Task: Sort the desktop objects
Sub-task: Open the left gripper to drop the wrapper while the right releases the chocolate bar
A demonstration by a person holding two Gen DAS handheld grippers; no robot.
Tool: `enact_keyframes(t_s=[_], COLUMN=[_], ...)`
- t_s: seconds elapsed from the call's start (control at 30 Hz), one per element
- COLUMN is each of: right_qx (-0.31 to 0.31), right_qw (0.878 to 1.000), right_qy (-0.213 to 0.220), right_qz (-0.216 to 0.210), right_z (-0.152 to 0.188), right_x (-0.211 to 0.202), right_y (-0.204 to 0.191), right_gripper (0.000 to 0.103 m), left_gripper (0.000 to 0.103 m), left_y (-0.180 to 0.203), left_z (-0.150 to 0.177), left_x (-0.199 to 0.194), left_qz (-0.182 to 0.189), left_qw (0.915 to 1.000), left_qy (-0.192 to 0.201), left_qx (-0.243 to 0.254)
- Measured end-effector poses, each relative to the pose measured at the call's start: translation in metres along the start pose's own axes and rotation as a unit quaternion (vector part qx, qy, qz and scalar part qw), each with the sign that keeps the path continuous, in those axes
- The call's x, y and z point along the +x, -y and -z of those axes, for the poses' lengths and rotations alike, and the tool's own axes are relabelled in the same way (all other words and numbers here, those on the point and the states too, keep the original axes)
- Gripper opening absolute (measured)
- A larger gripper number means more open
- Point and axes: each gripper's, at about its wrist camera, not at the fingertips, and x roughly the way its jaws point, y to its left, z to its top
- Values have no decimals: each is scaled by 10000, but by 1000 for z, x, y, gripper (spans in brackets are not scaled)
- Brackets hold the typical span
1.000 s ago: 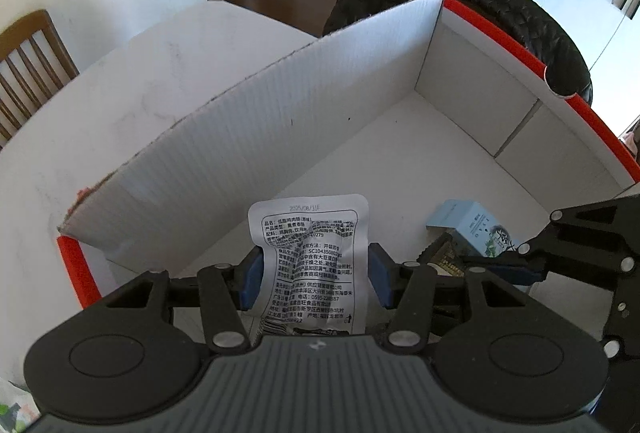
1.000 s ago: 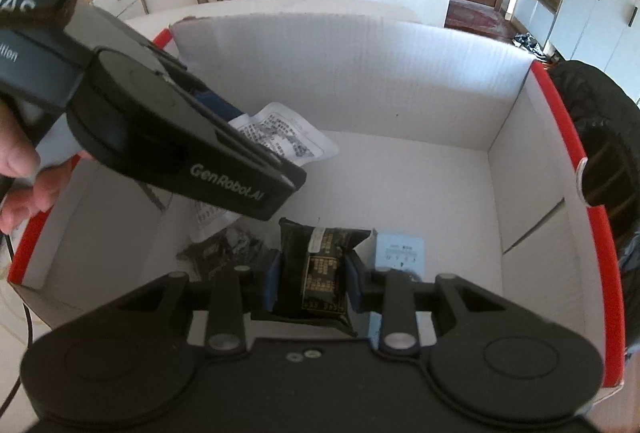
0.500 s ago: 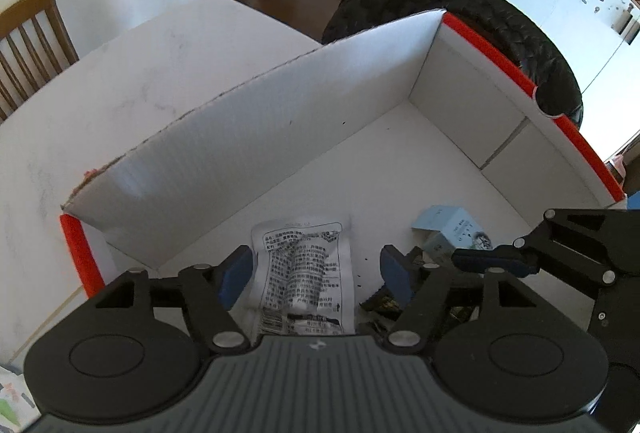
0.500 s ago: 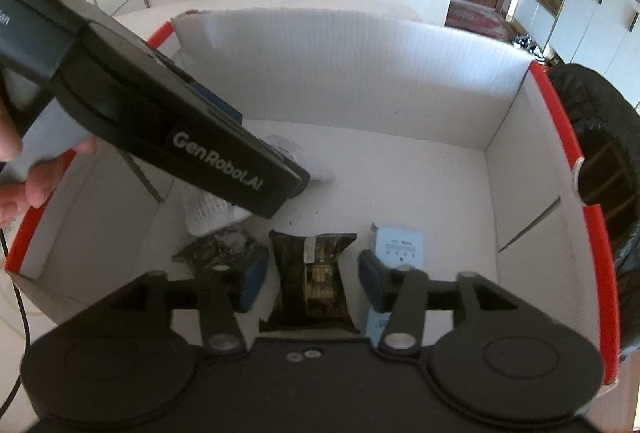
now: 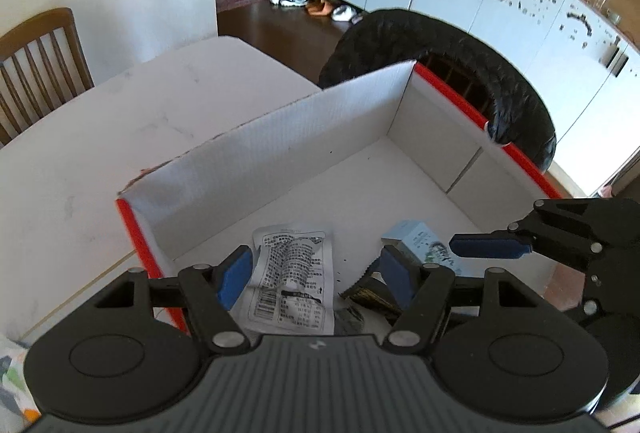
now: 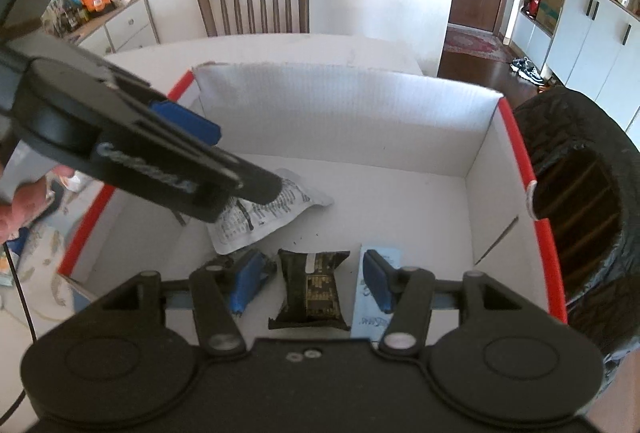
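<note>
Left gripper (image 5: 314, 273) jaws wide, holding nothing, poised above white printed sachet (image 5: 294, 283) lying flat on floor of cardboard box (image 5: 280, 153). Right gripper (image 6: 310, 281) jaws also wide, empty, straddling dark snack packet (image 6: 310, 289) on box floor without touching it. Light blue small carton (image 6: 376, 297) just beside dark packet, under right finger. All 3 items inside box, near its front wall. Box on white table (image 5: 80, 161); wooden chair (image 6: 254, 7) beyond.
</note>
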Motion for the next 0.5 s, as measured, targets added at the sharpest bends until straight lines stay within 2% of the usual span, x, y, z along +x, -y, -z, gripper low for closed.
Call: enact_keyframes(t_s=[0.1,0.23,0.5], right_qx=[68,4,-150], right_qw=[9999,9996,9988], right_qy=[63,212,368], right_qz=[-97,-192,-292], right_z=[-2,1,2], right_x=[-5,-17,-30], right_y=[3,2,-12], right_gripper=[57,64,65], left_gripper=[69,69,70], left_y=[0,4,7], left_z=[6,14,34], left_x=[-16,-34,-64], left_qz=[42,60,141], left_qw=[9999,9994,9978], left_qy=[141,325,626], left_qx=[-20,-57,-188])
